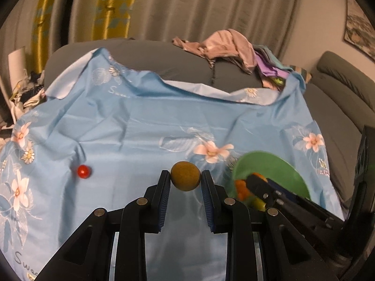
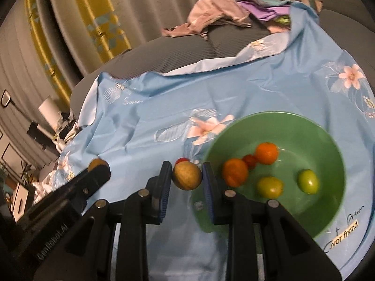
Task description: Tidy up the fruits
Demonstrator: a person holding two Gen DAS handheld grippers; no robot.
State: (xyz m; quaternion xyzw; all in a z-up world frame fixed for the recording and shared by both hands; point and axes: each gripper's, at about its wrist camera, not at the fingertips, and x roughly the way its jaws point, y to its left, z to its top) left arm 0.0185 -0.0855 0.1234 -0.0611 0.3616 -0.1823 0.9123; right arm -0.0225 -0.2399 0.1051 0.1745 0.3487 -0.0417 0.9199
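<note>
My left gripper (image 1: 185,179) is shut on a round brown fruit (image 1: 185,175), held above the blue cloth. A small red fruit (image 1: 83,171) lies on the cloth to its left. My right gripper (image 2: 186,175) is shut on a tan round fruit (image 2: 186,175) just left of the green bowl (image 2: 304,126). The bowl holds two orange fruits (image 2: 235,172), a small red one (image 2: 249,160) and two green ones (image 2: 269,186). The left gripper (image 2: 98,166) with its brown fruit shows at the left of the right wrist view. The right gripper's arm (image 1: 264,187) crosses the bowl (image 1: 276,166) in the left wrist view.
A light blue flowered cloth (image 1: 131,126) covers a grey sofa or bed (image 1: 150,56). A heap of clothes (image 1: 234,46) lies at the back right. Curtains hang behind. A grey cushion (image 1: 339,89) is at the right, clutter (image 1: 25,89) at the left edge.
</note>
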